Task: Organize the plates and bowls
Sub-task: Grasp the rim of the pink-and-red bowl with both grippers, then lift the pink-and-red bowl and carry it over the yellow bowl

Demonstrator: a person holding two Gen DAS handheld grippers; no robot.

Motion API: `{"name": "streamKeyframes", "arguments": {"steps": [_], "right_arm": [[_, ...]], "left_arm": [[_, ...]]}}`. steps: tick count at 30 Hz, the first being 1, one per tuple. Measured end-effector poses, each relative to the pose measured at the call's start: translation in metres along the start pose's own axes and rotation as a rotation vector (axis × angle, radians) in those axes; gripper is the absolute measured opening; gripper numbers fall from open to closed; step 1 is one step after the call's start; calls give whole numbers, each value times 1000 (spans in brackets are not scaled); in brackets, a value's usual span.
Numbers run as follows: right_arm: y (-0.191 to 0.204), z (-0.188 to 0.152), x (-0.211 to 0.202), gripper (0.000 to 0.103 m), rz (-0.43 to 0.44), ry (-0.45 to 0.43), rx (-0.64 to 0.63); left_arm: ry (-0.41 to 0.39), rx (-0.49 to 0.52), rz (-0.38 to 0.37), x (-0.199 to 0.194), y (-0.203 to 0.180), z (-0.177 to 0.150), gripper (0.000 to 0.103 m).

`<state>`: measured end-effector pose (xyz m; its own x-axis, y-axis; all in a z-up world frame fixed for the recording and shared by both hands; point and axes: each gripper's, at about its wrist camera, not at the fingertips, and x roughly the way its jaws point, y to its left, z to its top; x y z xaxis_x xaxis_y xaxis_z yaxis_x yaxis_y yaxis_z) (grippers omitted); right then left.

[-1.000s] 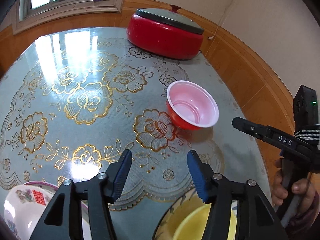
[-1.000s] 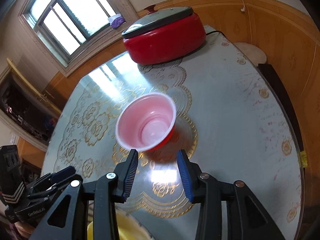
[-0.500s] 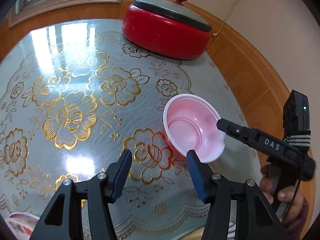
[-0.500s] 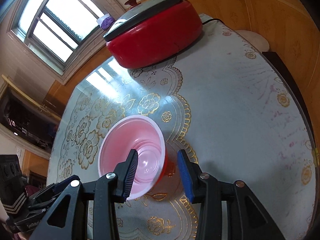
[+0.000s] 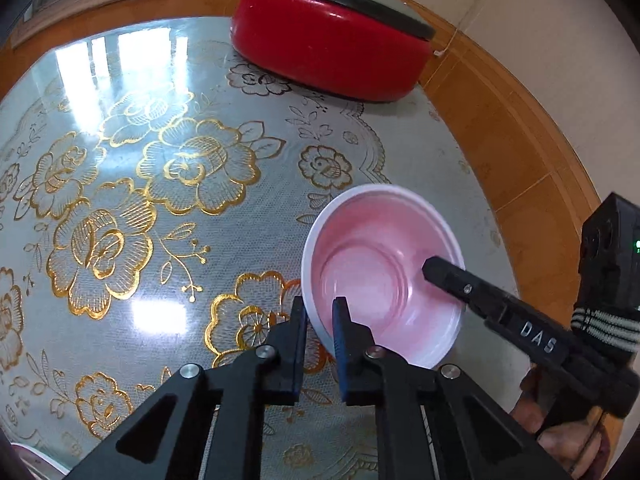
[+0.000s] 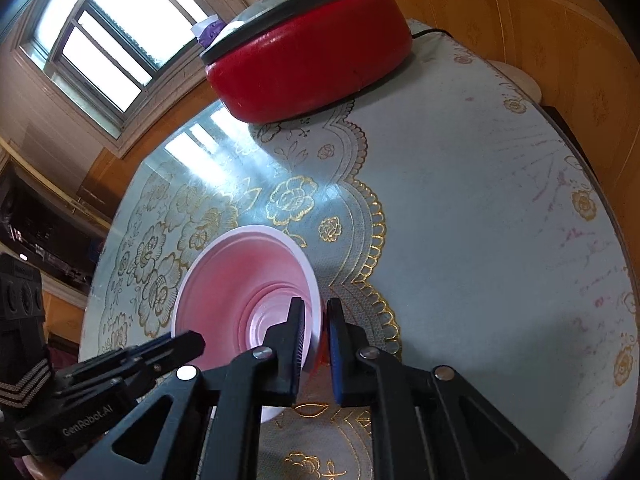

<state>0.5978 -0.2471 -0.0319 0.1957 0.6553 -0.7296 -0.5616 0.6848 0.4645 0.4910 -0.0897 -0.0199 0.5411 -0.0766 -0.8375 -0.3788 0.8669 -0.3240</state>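
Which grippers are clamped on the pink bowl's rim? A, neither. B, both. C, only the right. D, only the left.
B: the left gripper pinches the pink bowl at its near-left rim, and the right gripper pinches the opposite rim, one finger inside and one outside each time.

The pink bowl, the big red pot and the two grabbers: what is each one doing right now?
Pink bowl: upright on the table, empty, pinched at its rim from two sides.
Red pot: lid on, at the far edge.
Left gripper: shut on the bowl's rim.
Right gripper: shut on the bowl's rim.
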Motion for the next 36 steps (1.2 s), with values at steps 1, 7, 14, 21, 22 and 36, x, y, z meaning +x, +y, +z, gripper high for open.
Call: {"name": "streamKeyframes", "arguments": {"steps": [1,7,14,21,22,36], "right_arm": [[0,-1,-3,9,6,-2,-2],[12,-5,-22,9,29,-18,-25],[21,-14,-36,9,40,-15,-42],[34,-29,-61,9,32,-33,-72],[35,-31,-65,9,32,-37,-76],[40,-86,-116,10,13,-45,-76]], "left_arm": [[-7,10,-2,-3,-1,-3,11],[-27,42,-2,-25,-7,-19,11],[-36,52,-12,-42,-8,-32,11],[-82,104,-22,-71,-15,-46,11],[-86,111,-26,-75,-16,-49,11],[-65,188,-101,-105,-24,-93,11]]}}
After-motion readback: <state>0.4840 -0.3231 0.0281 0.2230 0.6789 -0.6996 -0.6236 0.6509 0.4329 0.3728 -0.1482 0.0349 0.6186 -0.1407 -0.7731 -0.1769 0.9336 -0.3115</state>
